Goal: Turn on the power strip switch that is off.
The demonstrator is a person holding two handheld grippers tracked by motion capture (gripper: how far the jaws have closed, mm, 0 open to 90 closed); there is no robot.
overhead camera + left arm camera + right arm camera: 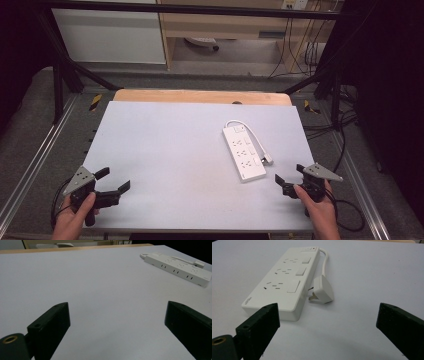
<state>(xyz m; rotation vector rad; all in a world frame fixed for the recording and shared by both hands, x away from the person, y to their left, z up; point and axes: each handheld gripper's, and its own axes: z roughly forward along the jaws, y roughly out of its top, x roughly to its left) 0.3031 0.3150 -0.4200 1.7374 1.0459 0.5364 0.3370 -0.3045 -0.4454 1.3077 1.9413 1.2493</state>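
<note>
White power strip [283, 282], near right gripper [328, 322]

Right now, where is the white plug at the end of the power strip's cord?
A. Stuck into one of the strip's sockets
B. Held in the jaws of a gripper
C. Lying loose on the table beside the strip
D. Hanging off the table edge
C. The plug lies on the white table next to the power strip, its prongs bare, with both grippers open and apart from it.
</note>
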